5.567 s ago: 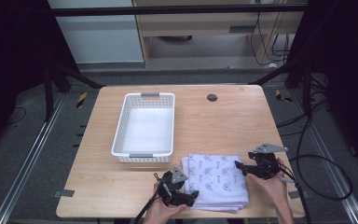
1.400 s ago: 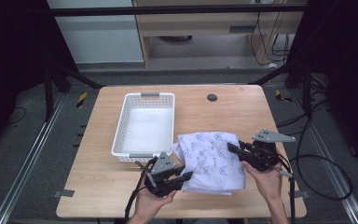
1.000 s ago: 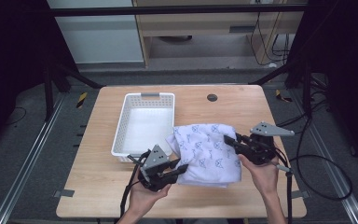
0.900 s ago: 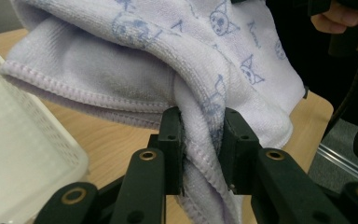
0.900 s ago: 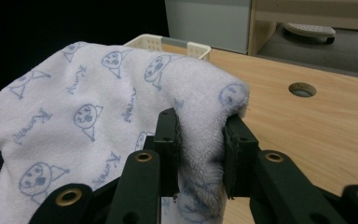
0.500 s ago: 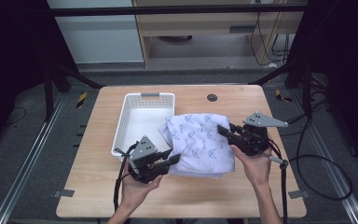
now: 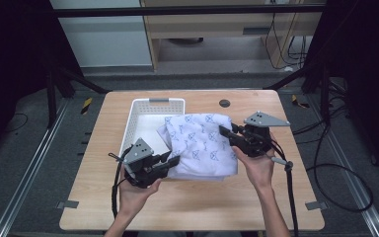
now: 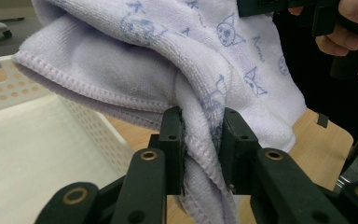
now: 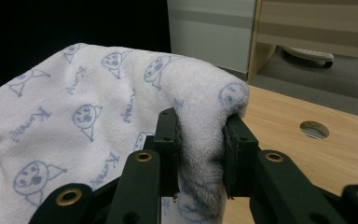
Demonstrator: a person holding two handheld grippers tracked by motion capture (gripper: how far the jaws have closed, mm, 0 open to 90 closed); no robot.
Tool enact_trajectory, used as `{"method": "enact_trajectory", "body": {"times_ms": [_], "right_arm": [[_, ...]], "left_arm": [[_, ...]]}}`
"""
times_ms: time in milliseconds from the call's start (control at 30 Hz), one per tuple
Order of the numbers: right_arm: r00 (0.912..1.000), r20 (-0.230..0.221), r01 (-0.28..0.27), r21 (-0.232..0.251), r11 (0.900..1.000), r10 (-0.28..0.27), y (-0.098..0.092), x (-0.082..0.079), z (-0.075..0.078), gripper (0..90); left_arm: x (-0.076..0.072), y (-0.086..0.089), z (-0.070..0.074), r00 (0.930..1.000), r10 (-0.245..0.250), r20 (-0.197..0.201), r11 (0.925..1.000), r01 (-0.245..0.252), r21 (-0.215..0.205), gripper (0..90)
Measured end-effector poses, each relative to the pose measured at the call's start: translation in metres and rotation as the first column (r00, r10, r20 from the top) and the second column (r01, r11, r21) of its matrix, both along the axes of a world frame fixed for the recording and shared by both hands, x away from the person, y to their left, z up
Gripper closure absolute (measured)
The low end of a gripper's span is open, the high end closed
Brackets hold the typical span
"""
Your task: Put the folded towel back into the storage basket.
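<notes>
A folded white towel point(image 7: 200, 145) printed with small blue faces hangs lifted above the wooden table, its left part over the right rim of a white perforated basket point(image 7: 140, 117). My left gripper point(image 7: 173, 161) is shut on the towel's near left edge; in the left gripper view its jaws pinch the folded hem point(image 8: 205, 140). My right gripper point(image 7: 225, 131) is shut on the towel's right edge, and the right gripper view has a thick fold of towel point(image 9: 200, 135) squeezed between its jaws. The basket point(image 8: 37, 154) lies just below and left of the towel.
The wooden table point(image 7: 192, 207) has a round cable hole point(image 7: 224, 103) at its far side. Cables trail from both grippers toward the near edge and right. Dark floor and frame rails surround the table; a cabinet stands beyond it.
Both grippers have carried the towel up and to the left, from the table's near right area to partly over the basket. Their grip on it has not changed.
</notes>
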State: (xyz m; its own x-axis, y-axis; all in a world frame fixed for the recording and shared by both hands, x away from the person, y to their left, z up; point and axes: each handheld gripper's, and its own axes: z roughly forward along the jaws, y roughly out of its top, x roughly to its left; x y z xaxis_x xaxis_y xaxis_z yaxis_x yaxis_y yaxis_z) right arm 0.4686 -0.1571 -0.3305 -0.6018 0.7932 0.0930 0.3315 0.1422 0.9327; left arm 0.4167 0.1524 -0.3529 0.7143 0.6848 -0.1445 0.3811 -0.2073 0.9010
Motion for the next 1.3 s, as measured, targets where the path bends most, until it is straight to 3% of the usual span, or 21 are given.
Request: {"method": "enact_trajectory", "body": {"times_ms": [633,900,1300], "right_arm": [[0.9997,0.014,-0.020,-0.015,1.000,0.020,0.039,0.025,0.013,71.4],[0.9991,0.023,-0.035,-0.010,0.999,0.035,0.055,0.034,0.019,71.4],[0.9990,0.024,-0.039,-0.008,0.999,0.039,0.077,0.048,0.018,71.3]], "left_arm": [[0.012,0.030,0.006,0.9962,0.086,0.013,0.9962,-0.086,-0.012,72.0],[0.017,0.045,0.010,0.9899,0.138,0.031,0.9904,-0.138,-0.009,72.0],[0.029,0.065,0.008,0.9816,0.191,0.015,0.9816,-0.190,-0.019,72.0]]}}
